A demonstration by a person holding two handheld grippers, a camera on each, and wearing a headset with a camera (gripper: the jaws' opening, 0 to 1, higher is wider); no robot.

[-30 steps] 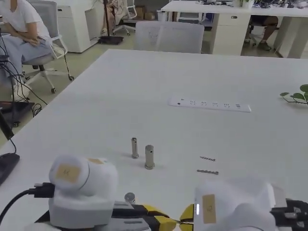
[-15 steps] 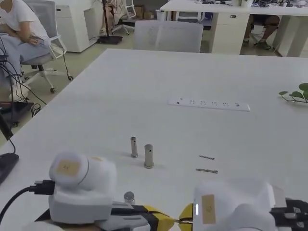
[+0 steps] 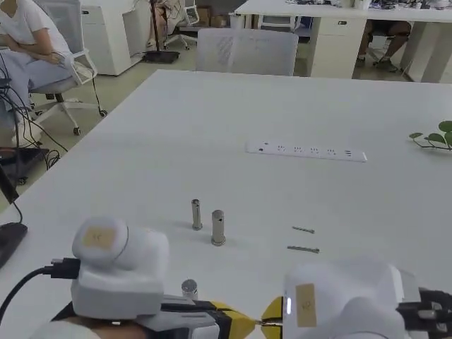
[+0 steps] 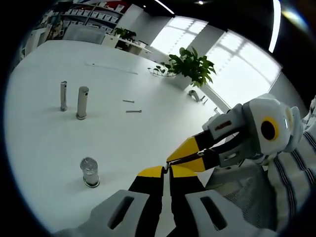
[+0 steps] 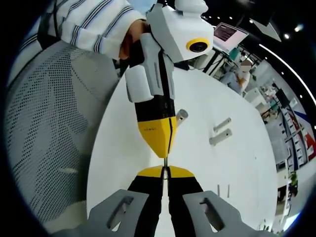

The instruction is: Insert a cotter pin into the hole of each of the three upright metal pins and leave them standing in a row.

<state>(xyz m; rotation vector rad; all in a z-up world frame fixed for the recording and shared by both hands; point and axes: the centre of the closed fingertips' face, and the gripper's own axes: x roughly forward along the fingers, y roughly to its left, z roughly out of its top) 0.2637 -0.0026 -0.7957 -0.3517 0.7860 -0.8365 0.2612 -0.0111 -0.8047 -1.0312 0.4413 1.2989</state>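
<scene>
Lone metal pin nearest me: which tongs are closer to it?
Left. The left tongs sit just beside the lone pin, which stands off their side; the right tongs reach in from the opposite side, meeting the left tips, so farther from it.

The table [image 3: 212, 120] is smooth, matt white. Beyond the fingers [image 4: 149, 172], which are matt yellow and black, the pins [image 3: 217, 227] are brushed metal with a dull sheen. The cotter pins [image 3: 303, 248] are thin bare metal. The left gripper [image 4: 167, 170] and right gripper [image 5: 165, 172] have glossy white plastic shells. Behind them, the sleeve [image 5: 94, 19] is striped cloth.
</scene>
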